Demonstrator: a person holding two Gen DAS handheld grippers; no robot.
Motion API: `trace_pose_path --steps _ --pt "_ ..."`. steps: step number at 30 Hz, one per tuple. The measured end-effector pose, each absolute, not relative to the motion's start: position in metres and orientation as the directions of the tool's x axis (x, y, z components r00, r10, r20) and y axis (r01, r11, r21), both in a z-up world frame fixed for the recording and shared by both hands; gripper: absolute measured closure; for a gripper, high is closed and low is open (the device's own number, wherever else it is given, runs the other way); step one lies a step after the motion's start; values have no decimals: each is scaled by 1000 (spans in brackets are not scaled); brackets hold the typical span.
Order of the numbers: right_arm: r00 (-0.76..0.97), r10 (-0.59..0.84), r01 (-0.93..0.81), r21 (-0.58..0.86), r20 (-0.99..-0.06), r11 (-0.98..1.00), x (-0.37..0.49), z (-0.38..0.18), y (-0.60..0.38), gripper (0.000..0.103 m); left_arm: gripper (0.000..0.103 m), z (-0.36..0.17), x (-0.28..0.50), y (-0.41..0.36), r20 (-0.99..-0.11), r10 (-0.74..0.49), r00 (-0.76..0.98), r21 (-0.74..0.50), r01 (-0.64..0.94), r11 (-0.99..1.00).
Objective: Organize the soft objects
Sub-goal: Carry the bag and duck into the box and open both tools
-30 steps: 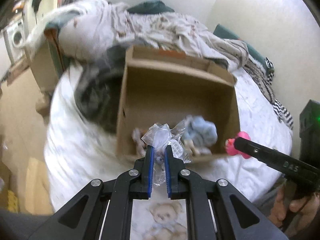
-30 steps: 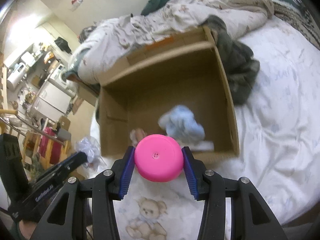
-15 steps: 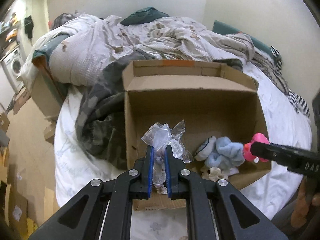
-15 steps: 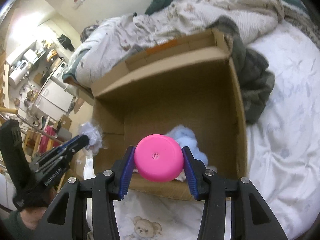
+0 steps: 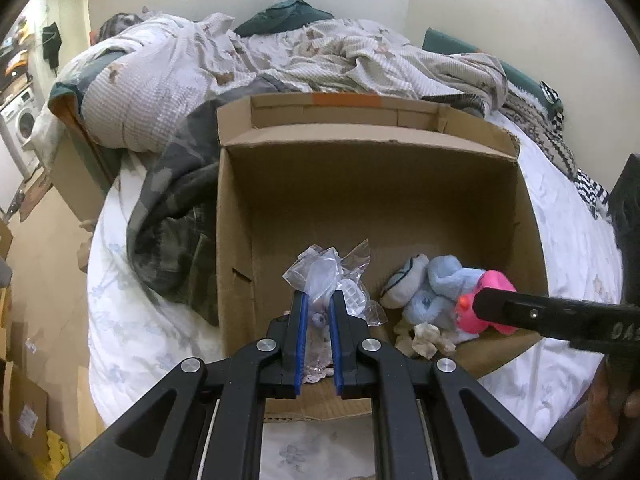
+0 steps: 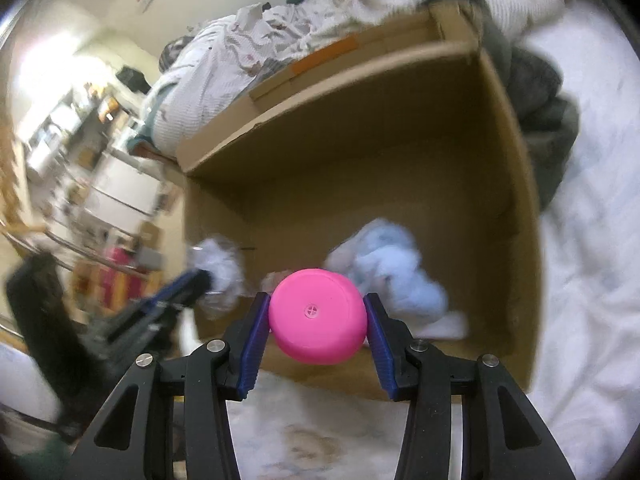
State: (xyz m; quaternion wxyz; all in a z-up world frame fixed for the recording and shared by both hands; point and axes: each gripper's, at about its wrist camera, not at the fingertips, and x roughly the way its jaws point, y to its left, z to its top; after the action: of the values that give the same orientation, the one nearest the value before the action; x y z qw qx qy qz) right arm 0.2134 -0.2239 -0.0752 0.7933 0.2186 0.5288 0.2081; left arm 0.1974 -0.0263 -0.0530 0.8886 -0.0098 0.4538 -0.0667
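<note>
An open cardboard box (image 5: 360, 184) lies on the bed; it also shows in the right wrist view (image 6: 400, 168). My left gripper (image 5: 318, 300) is shut on a clear plastic bag (image 5: 332, 276) of small items, held over the box's near left part. My right gripper (image 6: 317, 308) is shut on a pink rubber toy (image 6: 318, 318), held over the box's near edge; the toy also shows in the left wrist view (image 5: 486, 300). A light blue plush toy (image 5: 436, 292) and a cream scrap (image 5: 426, 338) lie inside the box.
A dark grey blanket (image 5: 176, 216) lies left of the box. A rumpled quilt (image 5: 280, 60) and pillows are heaped behind it. White sheet (image 5: 568, 208) spreads to the right. Floor with cartons (image 5: 24, 412) is at the far left.
Both grippers have moved forward over the box's near edge, so the box looks larger. The right wrist view is blurred from motion. Both grips are unchanged.
</note>
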Motion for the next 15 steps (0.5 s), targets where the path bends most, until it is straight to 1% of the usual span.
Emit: trace_pose_path --steps 4,11,13,14,15 --pt "337 581 -69 596 -740 800 214 -82 -228 53 93 -57 203 -23 -815 -172 553 -138 102 985" --pt "333 583 -82 594 -741 801 214 -83 -222 53 93 -60 202 -33 -827 -195 527 -146 135 980" --pt "329 594 -79 605 -734 792 215 -83 -222 39 87 -63 201 -37 -840 -198 505 -144 146 979" --pt "331 609 -77 623 -721 779 215 -83 -223 30 77 -64 202 -39 -846 -201 493 -147 145 978" --pt "337 626 -82 640 -704 764 215 -81 -224 27 59 -66 203 -40 -859 -203 469 -155 139 978"
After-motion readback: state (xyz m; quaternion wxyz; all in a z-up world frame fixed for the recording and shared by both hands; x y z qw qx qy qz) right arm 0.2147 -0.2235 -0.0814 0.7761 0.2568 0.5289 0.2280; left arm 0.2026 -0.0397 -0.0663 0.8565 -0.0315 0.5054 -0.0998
